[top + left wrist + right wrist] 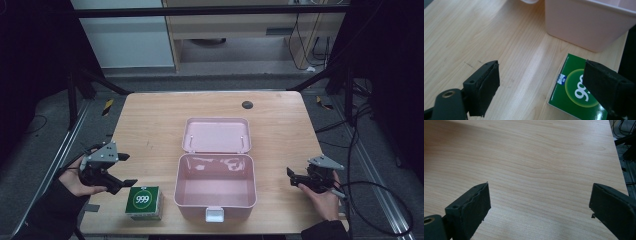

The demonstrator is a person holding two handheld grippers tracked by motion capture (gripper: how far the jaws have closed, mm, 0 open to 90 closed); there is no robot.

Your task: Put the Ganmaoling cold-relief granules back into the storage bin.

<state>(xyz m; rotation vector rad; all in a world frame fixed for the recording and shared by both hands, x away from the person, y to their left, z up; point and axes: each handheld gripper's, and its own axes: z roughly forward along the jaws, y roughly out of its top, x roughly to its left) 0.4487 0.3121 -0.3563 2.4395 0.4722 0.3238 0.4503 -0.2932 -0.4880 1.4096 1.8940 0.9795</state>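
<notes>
In the left gripper view, the green box [574, 98] runs off the bottom edge, and the left hand-held gripper [541, 87] has one jaw covering the end of the white print, so the last figure can't be read. The small blue-and-white mark beside it is too small to make out. The pink case [586, 22] is cut off at the top and right edges. From the high view, the dark round spot [247, 104] on the bench [150, 125] is too small to identify.
</notes>
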